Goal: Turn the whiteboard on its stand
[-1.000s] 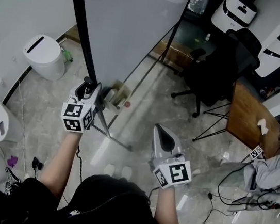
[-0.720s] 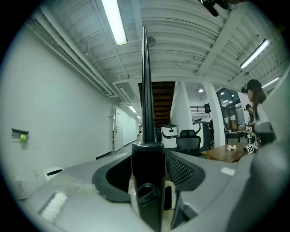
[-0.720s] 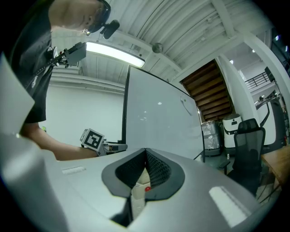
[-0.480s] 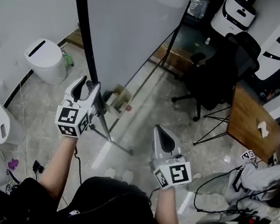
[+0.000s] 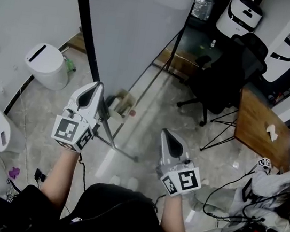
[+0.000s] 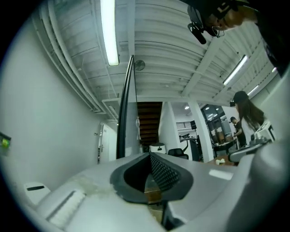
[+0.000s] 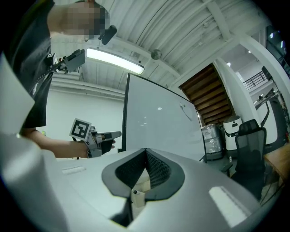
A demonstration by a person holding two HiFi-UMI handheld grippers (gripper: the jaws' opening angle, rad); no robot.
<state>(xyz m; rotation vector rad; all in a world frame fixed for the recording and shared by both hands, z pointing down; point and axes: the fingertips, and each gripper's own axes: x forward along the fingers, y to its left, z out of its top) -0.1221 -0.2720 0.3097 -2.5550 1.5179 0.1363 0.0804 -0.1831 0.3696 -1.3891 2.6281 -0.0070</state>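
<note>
The tall white whiteboard with a black frame (image 5: 131, 24) stands upright on its thin metal stand (image 5: 120, 147), straight ahead of the person. Its long black near edge (image 5: 85, 28) runs top to bottom. The left gripper (image 5: 96, 86) sits just beside that edge, tips pointing at it. Its jaws have just snapped together with nothing between them, and the edge rises clear beyond the closed tips in the left gripper view (image 6: 122, 118). The right gripper (image 5: 165, 133) hangs lower and well apart from the board, its jaws closed and empty too. The left looks the nearer hand for swinging the panel round.
</note>
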